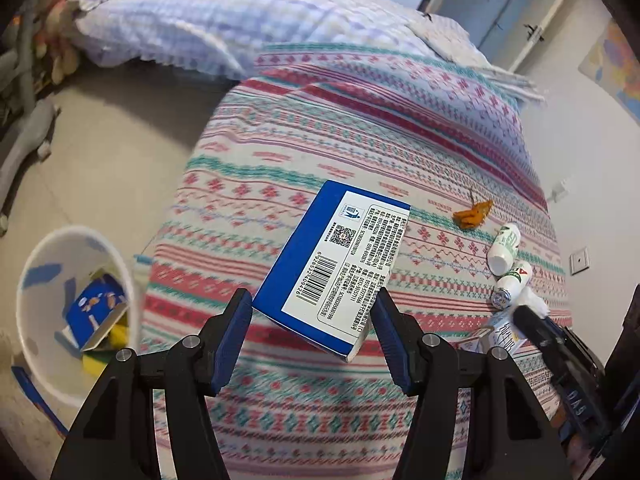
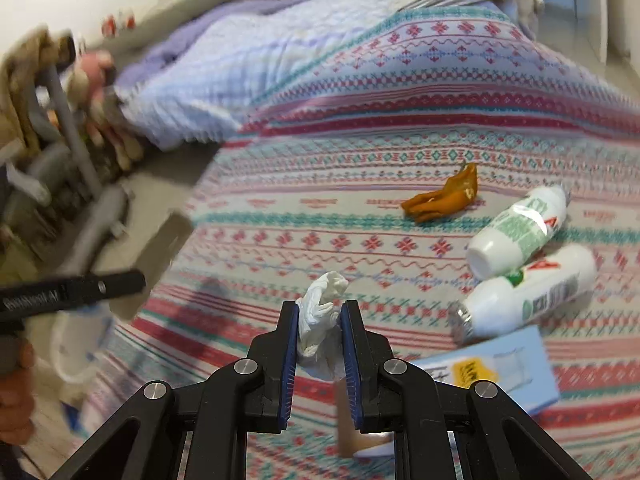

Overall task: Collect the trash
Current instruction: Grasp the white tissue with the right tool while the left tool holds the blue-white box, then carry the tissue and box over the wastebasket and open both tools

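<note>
My left gripper (image 1: 312, 308) is shut on a blue box (image 1: 332, 264) with a white barcode label, holding it tilted above the patterned bedspread (image 1: 360, 140). My right gripper (image 2: 320, 308) is shut on a crumpled white tissue (image 2: 320, 320), just above the bed. Still lying on the bed are an orange wrapper (image 2: 444, 200), two white bottles (image 2: 520, 228) (image 2: 528, 296) and a flat light-blue carton (image 2: 504, 368). Down on the floor to the left of the bed stands a white bin (image 1: 40, 264) that holds a blue box and yellow scraps.
A pale checked quilt (image 1: 208, 20) lies bunched at the far end of the bed. Grey chair legs (image 1: 24, 140) and soft toys stand on the tiled floor at the left. Beyond the bed on the right is a white wall with a door (image 1: 492, 4).
</note>
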The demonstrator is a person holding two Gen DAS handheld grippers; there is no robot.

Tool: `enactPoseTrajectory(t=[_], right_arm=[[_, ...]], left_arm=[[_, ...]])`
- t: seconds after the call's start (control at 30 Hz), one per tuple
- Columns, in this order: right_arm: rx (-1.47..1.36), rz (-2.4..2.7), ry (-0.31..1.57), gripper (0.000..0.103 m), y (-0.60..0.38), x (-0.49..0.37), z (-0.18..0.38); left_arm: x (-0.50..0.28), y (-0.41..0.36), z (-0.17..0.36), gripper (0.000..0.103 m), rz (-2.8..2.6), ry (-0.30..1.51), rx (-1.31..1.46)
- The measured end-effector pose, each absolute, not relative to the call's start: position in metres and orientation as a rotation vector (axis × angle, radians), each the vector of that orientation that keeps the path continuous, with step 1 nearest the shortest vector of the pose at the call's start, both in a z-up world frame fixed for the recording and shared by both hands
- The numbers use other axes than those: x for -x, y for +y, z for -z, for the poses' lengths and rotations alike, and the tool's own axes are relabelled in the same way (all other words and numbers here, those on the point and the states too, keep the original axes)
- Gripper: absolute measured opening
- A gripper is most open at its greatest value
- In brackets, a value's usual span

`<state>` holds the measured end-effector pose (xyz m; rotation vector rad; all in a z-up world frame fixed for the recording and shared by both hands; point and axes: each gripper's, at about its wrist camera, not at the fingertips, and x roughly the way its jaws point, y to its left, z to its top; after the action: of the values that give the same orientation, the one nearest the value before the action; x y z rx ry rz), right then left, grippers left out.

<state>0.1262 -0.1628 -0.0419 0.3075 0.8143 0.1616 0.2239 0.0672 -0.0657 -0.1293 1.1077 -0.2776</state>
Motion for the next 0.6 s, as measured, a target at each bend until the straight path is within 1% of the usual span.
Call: enactPoseTrajectory(t=[0.13, 0.3, 0.6], right_arm=[[-0.452, -0.161, 0.823, 0.019, -0.174, -0.123, 0.048], [-0.442, -0.183, 0.858, 0.019, -0.143, -0.124, 0.055], [-0.413, -0.319, 0.879, 0.019, -0.058, -0.140, 0.060]], left_arm=[[-0.219, 0.100, 0.060, 0.064, 0.245, 1.098, 0.171], [-0.217, 0.149, 0.062, 0.064, 0.182, 1.117, 0.227], [-0.204, 0.266, 0.070, 0.064, 0.060, 1.141, 0.457]])
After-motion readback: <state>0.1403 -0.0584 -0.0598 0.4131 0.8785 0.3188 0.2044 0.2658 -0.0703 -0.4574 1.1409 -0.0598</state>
